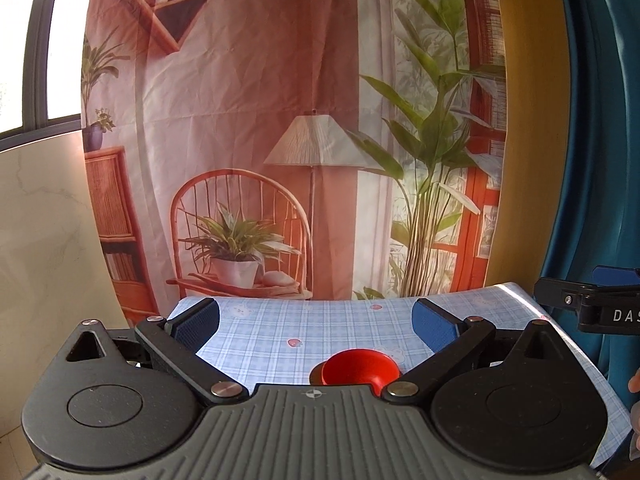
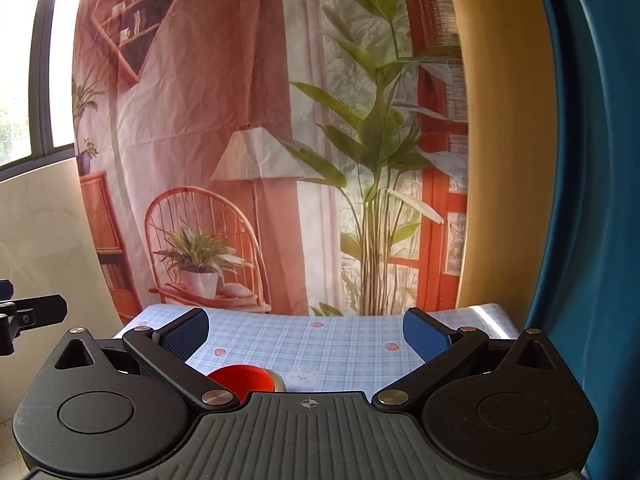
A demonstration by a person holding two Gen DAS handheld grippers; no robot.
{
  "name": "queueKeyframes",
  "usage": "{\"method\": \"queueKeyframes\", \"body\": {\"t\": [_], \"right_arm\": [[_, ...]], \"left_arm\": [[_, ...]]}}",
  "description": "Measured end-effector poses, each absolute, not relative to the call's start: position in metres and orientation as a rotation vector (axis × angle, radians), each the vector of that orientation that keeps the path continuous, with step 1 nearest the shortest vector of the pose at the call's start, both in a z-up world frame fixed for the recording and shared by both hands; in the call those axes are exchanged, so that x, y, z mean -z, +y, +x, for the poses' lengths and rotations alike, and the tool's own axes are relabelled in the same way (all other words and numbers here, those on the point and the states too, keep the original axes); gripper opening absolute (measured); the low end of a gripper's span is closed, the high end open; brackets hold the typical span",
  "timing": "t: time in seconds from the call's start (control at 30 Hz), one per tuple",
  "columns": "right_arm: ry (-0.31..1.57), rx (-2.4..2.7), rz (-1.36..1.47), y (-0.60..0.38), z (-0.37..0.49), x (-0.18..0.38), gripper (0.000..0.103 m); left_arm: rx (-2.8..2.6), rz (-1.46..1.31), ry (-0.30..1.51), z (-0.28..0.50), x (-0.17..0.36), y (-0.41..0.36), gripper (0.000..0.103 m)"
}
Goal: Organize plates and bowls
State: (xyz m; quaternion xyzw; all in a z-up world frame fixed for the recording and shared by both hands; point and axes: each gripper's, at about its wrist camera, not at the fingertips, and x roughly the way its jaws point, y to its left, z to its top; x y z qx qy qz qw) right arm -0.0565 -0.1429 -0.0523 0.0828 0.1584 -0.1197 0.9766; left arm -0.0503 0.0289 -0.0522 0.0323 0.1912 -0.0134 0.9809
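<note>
A red bowl (image 1: 360,368) sits on the blue checked tablecloth (image 1: 280,332), partly hidden behind my left gripper's body. It also shows in the right wrist view (image 2: 242,378), with a pale rim of another dish (image 2: 279,382) just right of it. My left gripper (image 1: 316,320) is open and empty, held above the table with the bowl low between its blue pads. My right gripper (image 2: 306,334) is open and empty, with the bowl below its left finger. The right gripper's black side (image 1: 600,308) shows at the right edge of the left view.
A printed backdrop (image 1: 280,120) of a room with chair, lamp and plants hangs behind the table's far edge. A teal curtain (image 1: 592,160) hangs at the right. A marble wall (image 1: 40,240) and window stand at the left. The table's right edge (image 1: 560,332) is near.
</note>
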Motion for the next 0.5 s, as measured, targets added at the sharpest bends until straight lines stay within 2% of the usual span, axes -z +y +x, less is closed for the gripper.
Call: {"method": "queueKeyframes", "body": {"t": [0.5], "right_arm": [[0.313,0.231,0.176,-0.140,-0.080,0.051,0.103]], "left_arm": [[0.046,0.051,0.357,-0.065,0.047,0.025,0.103]]}}
